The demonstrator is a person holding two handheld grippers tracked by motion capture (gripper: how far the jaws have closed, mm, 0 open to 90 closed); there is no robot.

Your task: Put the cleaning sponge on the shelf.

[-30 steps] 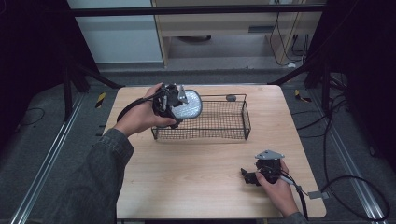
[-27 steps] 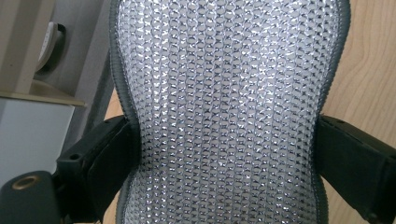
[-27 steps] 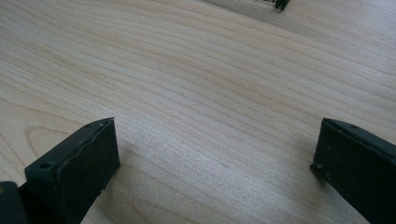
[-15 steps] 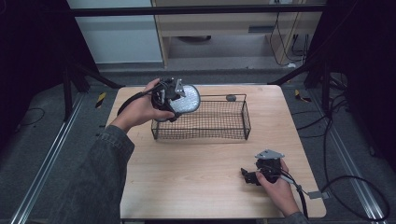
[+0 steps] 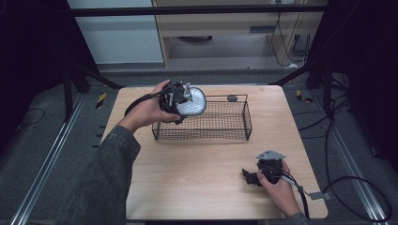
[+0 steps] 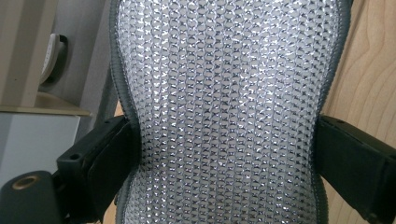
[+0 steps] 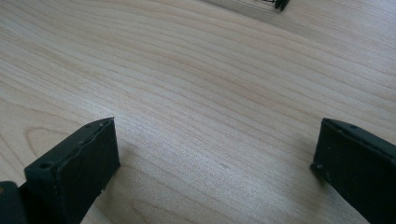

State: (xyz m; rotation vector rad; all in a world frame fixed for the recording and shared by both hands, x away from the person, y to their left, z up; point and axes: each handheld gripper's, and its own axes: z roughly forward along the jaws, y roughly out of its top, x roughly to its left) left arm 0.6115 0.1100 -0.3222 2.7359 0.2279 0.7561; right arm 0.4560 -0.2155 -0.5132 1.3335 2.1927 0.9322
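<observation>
A silvery oval mesh pad (image 5: 194,103) with a grey rim hangs over the left end of a black wire basket (image 5: 247,121). My left gripper (image 5: 184,100) is shut on it. In the left gripper view the pad (image 6: 224,93) is pinched at its narrow waist, and the left gripper (image 6: 224,156) has one black jaw on each side. My right gripper (image 5: 251,177) rests low on the wooden table (image 5: 197,178) at the front right. In the right gripper view the right gripper (image 7: 215,158) stands open over bare wood.
A small dark object (image 5: 232,98) lies just behind the basket's back rim. Cables trail off the table's right edge (image 5: 319,194). The table's edges drop to a dark floor with metal rails on both sides.
The left gripper rose a little with the pad, then came back down slightly to the right over the basket's left end. The right gripper has stayed put.
</observation>
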